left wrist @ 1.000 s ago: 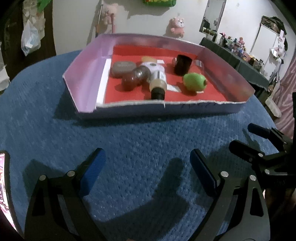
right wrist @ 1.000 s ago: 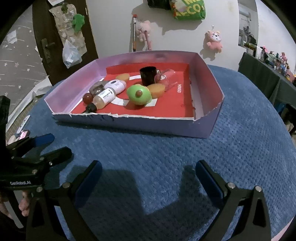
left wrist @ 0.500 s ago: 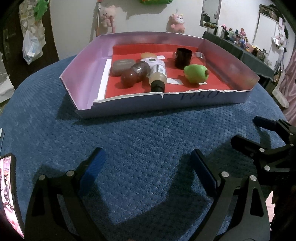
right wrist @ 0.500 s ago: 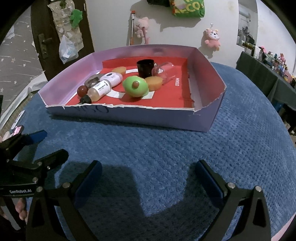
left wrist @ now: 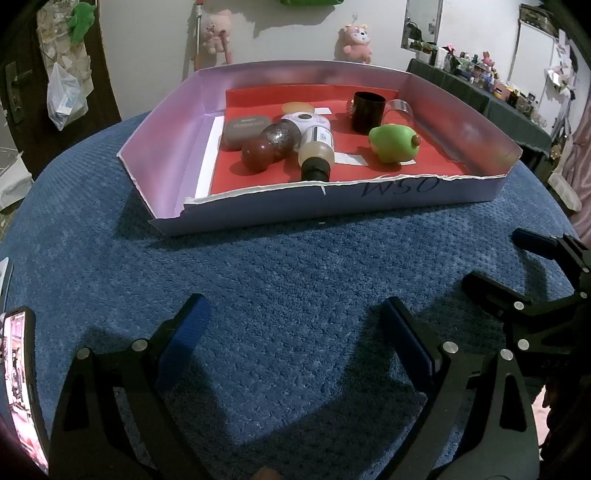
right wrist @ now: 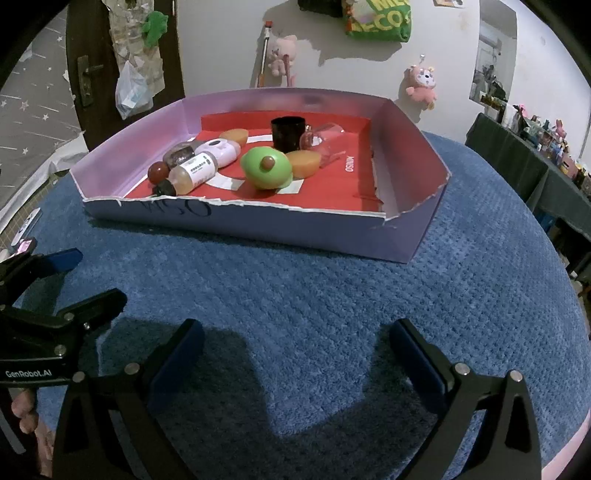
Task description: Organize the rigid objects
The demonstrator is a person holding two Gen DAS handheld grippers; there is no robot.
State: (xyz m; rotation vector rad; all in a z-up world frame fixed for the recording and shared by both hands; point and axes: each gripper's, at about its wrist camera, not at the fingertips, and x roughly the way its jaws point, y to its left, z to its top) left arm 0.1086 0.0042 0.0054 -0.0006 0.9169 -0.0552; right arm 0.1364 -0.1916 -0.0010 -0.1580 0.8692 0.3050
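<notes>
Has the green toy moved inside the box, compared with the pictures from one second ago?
No. The green toy lies in the same spot in the box, in front of the black cup. Only the cameras shifted.

"GenRobot.AI" on left gripper (right wrist: 62, 280) body; handwritten "OSM" upside down on tray (left wrist: 399, 187) front wall; green bag (right wrist: 376, 18) on wall, partial "ECO".

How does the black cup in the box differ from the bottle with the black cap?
The black cup stands upright; the bottle lies on its side. The cup is opaque black all over; the bottle is see-through with amber contents and a white label. The cup stands farther back. Both sit on the box's red floor.
</notes>
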